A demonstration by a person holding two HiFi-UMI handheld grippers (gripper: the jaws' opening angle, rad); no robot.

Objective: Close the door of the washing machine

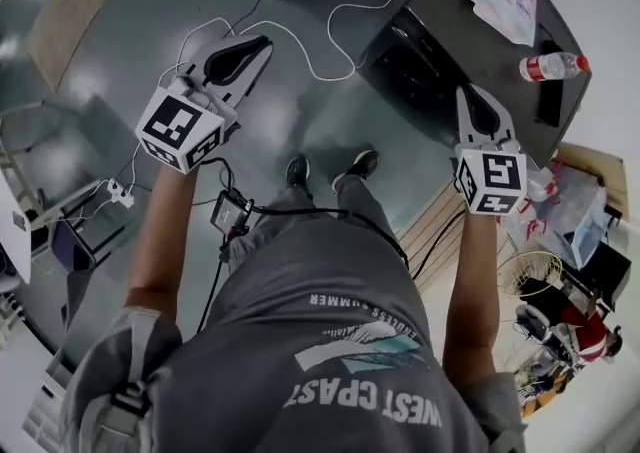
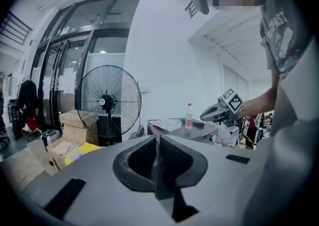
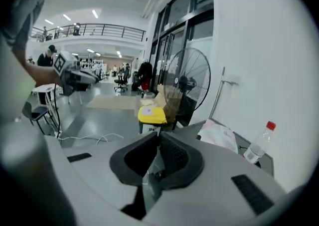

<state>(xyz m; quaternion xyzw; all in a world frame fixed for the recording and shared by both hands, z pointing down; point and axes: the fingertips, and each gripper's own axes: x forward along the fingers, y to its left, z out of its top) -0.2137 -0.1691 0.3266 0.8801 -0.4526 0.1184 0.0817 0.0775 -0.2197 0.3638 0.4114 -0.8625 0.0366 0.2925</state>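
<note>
Dark surface (image 1: 440,16), head view: left gripper (image 1: 262,43) held to its left, right gripper (image 1: 468,93) by its near edge. Left gripper view: jaws together, empty. Right gripper view: likewise. Washing machine nowhere shown; door could be missed by blind reach.

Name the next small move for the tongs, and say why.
Probably lower both and pause. The left tongs and right tongs are shut and empty. They are held in mid-air above the floor, and no open door shows in any view.
</note>
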